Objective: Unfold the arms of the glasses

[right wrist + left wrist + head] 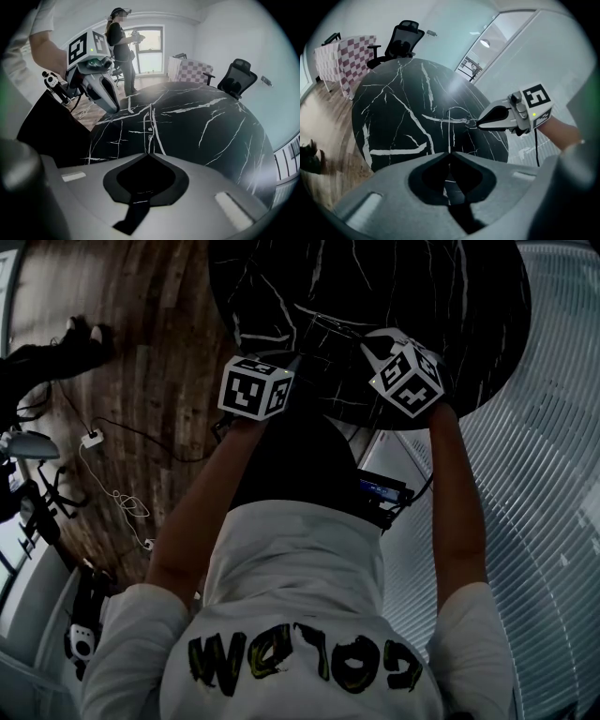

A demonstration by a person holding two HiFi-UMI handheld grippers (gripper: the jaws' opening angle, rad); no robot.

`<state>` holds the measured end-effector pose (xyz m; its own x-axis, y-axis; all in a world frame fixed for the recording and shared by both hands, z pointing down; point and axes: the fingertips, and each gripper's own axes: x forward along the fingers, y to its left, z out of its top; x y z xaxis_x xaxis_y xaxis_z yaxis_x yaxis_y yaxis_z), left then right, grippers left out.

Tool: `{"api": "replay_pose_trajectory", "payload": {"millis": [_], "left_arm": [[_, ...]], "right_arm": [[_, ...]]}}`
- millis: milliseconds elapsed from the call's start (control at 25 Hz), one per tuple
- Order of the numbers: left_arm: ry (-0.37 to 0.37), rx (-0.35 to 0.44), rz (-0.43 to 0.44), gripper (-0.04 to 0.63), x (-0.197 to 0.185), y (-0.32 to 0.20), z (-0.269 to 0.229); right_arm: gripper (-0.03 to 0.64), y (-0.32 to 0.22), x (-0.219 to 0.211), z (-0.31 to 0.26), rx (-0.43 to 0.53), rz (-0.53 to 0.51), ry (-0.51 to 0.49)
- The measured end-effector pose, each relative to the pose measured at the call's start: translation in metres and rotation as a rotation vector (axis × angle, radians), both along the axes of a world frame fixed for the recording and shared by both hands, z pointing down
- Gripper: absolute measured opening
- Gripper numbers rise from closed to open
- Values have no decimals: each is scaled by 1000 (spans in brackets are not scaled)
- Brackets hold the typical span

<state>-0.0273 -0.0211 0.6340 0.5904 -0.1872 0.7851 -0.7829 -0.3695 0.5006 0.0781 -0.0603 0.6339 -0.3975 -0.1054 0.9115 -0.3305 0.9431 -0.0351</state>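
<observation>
Thin wire-framed glasses (449, 131) hang just over the round black marble table (384, 108), stretched between my two grippers. My left gripper (449, 152) is shut on one thin wire end of them, which rises straight out of its tips. My right gripper (149, 152) is shut on the other side, with the frame and nose pads (150, 129) running away from its tips. In the left gripper view the right gripper (475, 124) pinches the far end. From the head, only the marker cubes (255, 385) show well, and the glasses (328, 326) are faint.
A black office chair (401, 40) and a stand draped in chequered cloth (347, 56) lie beyond the table. A person (123, 42) stands near the window. Cables and a plug (94, 439) lie on the wooden floor. A small device (382, 491) hangs at my waist.
</observation>
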Motion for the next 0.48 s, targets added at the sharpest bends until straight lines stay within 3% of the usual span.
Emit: {"api": "replay_pose_trajectory", "payload": {"millis": [480], "left_arm": [[-31, 15, 44, 17, -5, -3, 2]], "right_arm": [[2, 1, 1, 2, -8, -2, 8]]}}
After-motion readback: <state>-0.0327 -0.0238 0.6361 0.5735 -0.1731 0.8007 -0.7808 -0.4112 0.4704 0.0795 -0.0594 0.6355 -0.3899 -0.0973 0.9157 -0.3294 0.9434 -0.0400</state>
